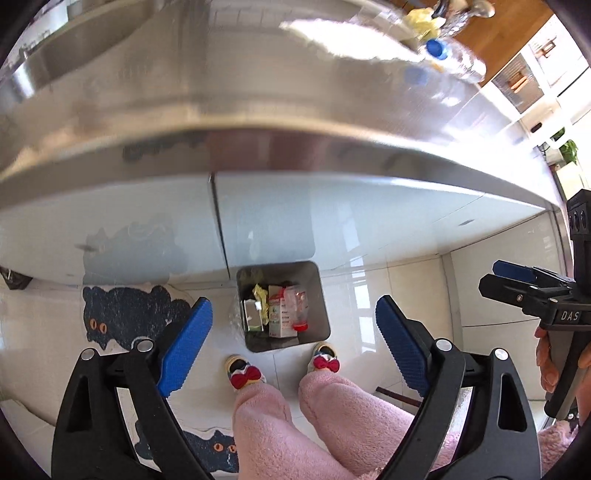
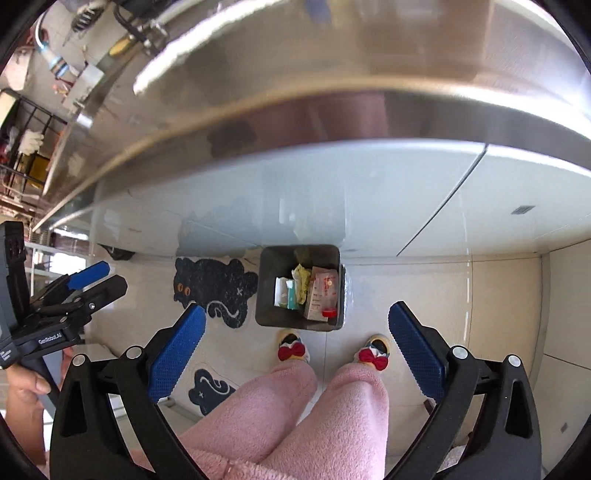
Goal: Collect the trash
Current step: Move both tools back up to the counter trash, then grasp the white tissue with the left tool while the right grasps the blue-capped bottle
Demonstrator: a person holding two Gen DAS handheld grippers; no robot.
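Note:
A square metal bin [image 1: 317, 280] [image 2: 267, 266] stands on the floor against the cabinet front. Inside lie a white carton [image 1: 280, 317], a clear bottle with a red cap [image 1: 300, 326] [image 2: 328, 313] and yellow wrappers [image 2: 304, 280]. My left gripper [image 1: 291, 302] hangs high above the bin, open, nothing between its blue pads. My right gripper [image 2: 295, 307] is also open and empty above the bin. Each shows in the other's view: the right gripper [image 1: 517, 284] at the right edge, the left gripper [image 2: 88, 284] at the left edge. On the counter, blurred, lie a blue-capped clear bottle [image 1: 436, 48] and a yellow wrapper [image 1: 421, 18].
A steel counter [image 1: 258, 110] juts out over pale cabinet doors [image 1: 332, 221], with a sink [image 1: 55, 62] at its left. A dark cat-shaped mat [image 2: 214, 288] lies left of the bin. A person's pink-trousered legs [image 2: 288, 406] and red-bowed slippers [image 1: 247, 374] stand right before the bin.

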